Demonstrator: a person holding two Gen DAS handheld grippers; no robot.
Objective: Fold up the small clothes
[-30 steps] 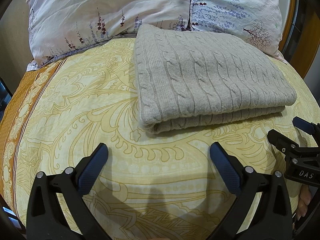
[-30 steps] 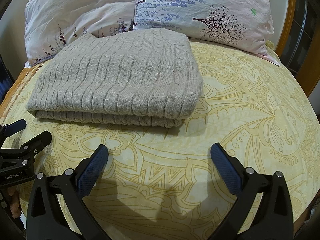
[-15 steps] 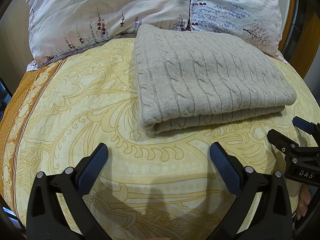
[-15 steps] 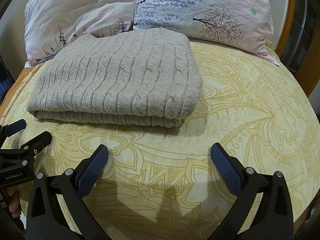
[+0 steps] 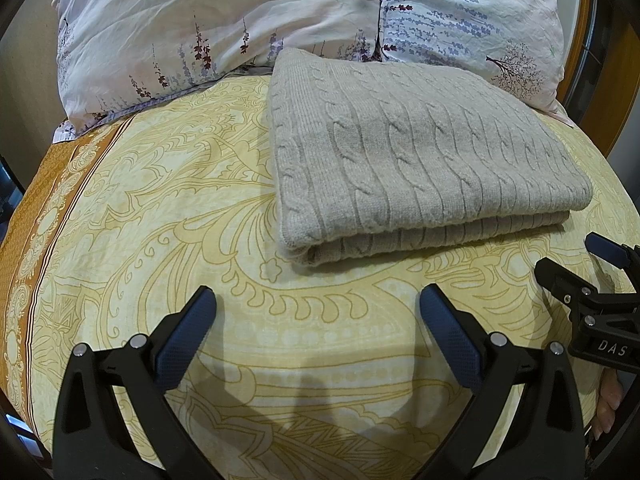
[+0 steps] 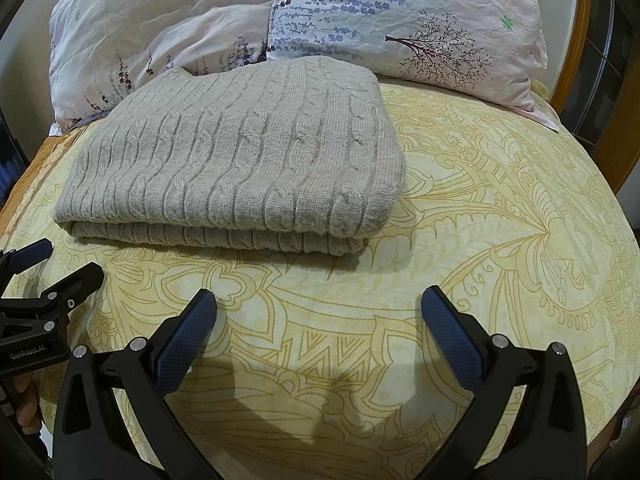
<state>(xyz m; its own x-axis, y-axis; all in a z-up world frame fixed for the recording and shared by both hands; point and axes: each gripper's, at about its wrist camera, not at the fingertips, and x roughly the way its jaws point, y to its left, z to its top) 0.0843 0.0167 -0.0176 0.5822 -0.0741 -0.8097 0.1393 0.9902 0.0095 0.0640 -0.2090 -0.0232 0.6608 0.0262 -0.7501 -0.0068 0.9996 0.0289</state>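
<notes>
A beige cable-knit sweater [image 5: 420, 160] lies folded into a flat rectangle on the yellow patterned bedsheet [image 5: 160, 220], its layered edge facing me. In the right wrist view the same sweater [image 6: 240, 164] sits left of centre. My left gripper [image 5: 316, 316] hovers open over bare sheet, a short way in front of the sweater's near left corner. My right gripper [image 6: 318, 316] is open too, in front of the sweater's near right corner, holding nothing. Each gripper shows at the edge of the other's view: the right one [image 5: 576, 264] and the left one [image 6: 56, 268].
Two floral pillows [image 5: 224, 20] [image 6: 400, 12] lie against the head of the bed just behind the sweater. A wooden bed frame [image 6: 576, 40] curves along the right side. An orange border of the sheet [image 5: 36, 216] runs down the left edge.
</notes>
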